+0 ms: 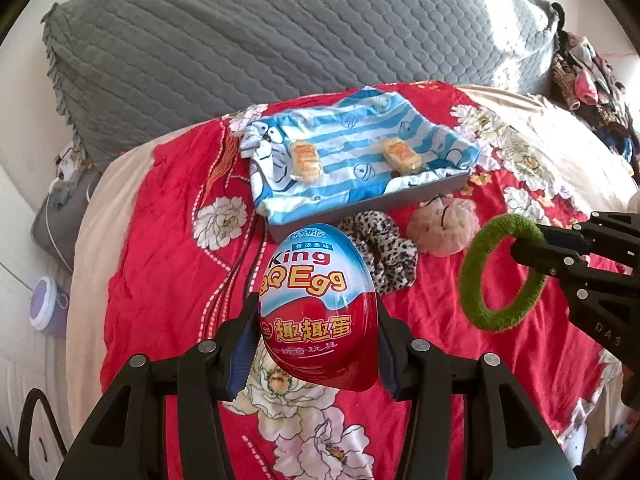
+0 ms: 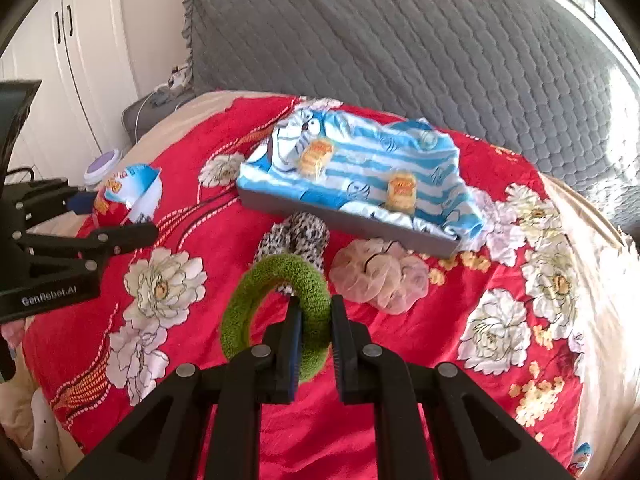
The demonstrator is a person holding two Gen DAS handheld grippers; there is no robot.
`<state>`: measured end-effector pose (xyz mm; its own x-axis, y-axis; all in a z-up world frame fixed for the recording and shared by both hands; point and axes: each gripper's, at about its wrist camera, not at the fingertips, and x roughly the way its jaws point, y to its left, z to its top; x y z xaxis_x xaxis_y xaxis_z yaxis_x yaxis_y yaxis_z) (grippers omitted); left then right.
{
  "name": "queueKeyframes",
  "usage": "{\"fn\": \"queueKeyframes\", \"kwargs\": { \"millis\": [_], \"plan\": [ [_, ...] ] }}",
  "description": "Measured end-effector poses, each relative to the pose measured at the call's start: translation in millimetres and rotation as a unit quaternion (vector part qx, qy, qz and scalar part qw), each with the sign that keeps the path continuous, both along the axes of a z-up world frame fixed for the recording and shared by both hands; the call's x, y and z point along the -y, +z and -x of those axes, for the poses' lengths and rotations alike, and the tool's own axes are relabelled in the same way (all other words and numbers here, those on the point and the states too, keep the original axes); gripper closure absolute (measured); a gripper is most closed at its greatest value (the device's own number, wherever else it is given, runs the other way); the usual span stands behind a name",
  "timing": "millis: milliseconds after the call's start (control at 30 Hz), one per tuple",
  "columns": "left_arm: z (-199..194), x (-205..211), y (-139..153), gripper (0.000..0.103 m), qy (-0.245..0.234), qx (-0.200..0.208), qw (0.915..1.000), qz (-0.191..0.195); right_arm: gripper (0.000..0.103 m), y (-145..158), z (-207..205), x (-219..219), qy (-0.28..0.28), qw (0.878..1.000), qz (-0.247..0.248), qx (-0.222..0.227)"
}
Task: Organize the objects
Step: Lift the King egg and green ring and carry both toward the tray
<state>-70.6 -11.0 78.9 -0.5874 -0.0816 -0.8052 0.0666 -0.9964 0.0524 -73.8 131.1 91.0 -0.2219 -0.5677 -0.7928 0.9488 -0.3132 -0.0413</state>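
My left gripper [image 1: 318,332] is shut on a red, white and blue King Egg toy egg [image 1: 318,300] and holds it above the red floral bedspread; the egg also shows in the right wrist view [image 2: 128,196]. My right gripper [image 2: 312,320] is shut on a green fuzzy hair ring [image 2: 276,308], held in the air; the ring also shows in the left wrist view [image 1: 502,272]. A grey tray [image 1: 372,204] lined with a blue striped cloth [image 1: 352,148] holds two wrapped snacks [image 1: 306,160] [image 1: 402,154].
A leopard-print scrunchie [image 1: 380,252] and a pink scrunchie [image 1: 442,228] lie just in front of the tray. A grey quilted pillow [image 1: 280,32] stands behind. A purple-lidded jar [image 1: 44,304] sits off the bed at left. Clothes [image 1: 588,80] are piled at far right.
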Motion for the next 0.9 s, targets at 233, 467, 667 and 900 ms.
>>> {"fn": "queueKeyframes", "kwargs": {
  "millis": [233,467,667,900],
  "plan": [
    [8,-2,9,0.051,0.004,-0.015,0.9999,-0.007,0.089,10,5,-1,-0.009,1.0,0.016,0.002],
    [16,-3,20,0.051,0.012,-0.031,0.9994,-0.013,0.089,18,7,0,-0.012,1.0,0.029,-0.002],
    [25,-4,25,0.051,0.018,-0.043,0.9988,-0.015,0.09,25,11,2,-0.015,0.999,0.039,-0.003],
    [38,-6,41,0.051,0.022,-0.067,0.9973,-0.02,0.09,37,18,5,-0.021,0.998,0.054,-0.008]
  ]
}}
